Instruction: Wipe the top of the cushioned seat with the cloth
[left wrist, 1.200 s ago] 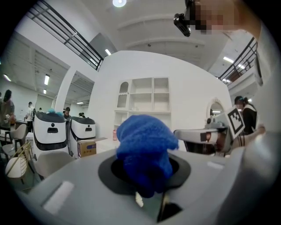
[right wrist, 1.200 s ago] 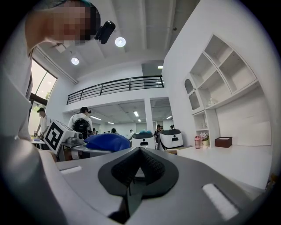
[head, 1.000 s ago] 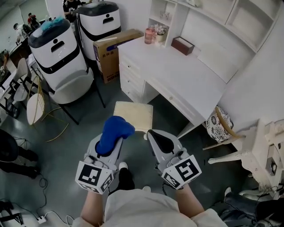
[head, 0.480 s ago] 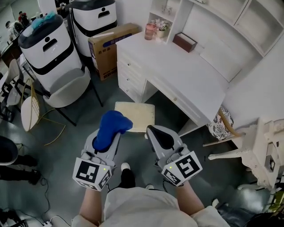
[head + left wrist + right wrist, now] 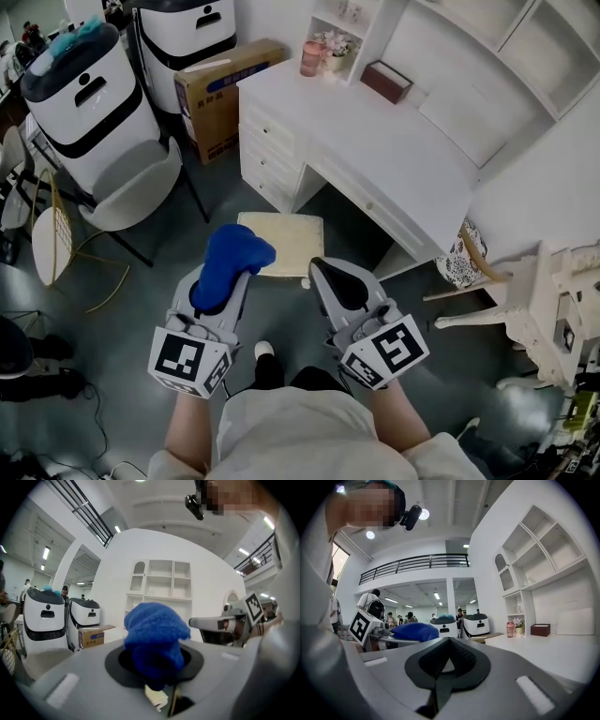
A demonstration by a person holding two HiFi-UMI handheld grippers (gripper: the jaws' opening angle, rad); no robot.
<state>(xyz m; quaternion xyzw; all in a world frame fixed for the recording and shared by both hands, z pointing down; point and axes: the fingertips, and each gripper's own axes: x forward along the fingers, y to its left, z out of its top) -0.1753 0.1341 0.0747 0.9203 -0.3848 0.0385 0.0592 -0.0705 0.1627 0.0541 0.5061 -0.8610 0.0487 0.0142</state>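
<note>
Desk comes first: the long white desk (image 5: 394, 141) runs along the wall under its white shelves (image 5: 487, 47). To the left stand two rounded white-and-black machines (image 5: 84, 103), with a grey chair (image 5: 131, 197) in front of the nearer one. A cardboard box (image 5: 220, 84) sits between the machines and the desk. On the grey floor just off the desk's front edge is the cushioned seat (image 5: 291, 246), a pale cream square ahead of both my grippers. My left gripper (image 5: 221, 289) points towards the seat's near left corner, its jaws clamped on the cloth (image 5: 230, 255) — a bunched blue wad bulging out past the tips. In the head view the wad overlaps that corner, but I cannot tell whether it touches the cushion. My right gripper (image 5: 328, 277) is level with the left and just beside it, aimed at the seat's near right corner. Its dark pads are pressed together with nothing between them.
</note>
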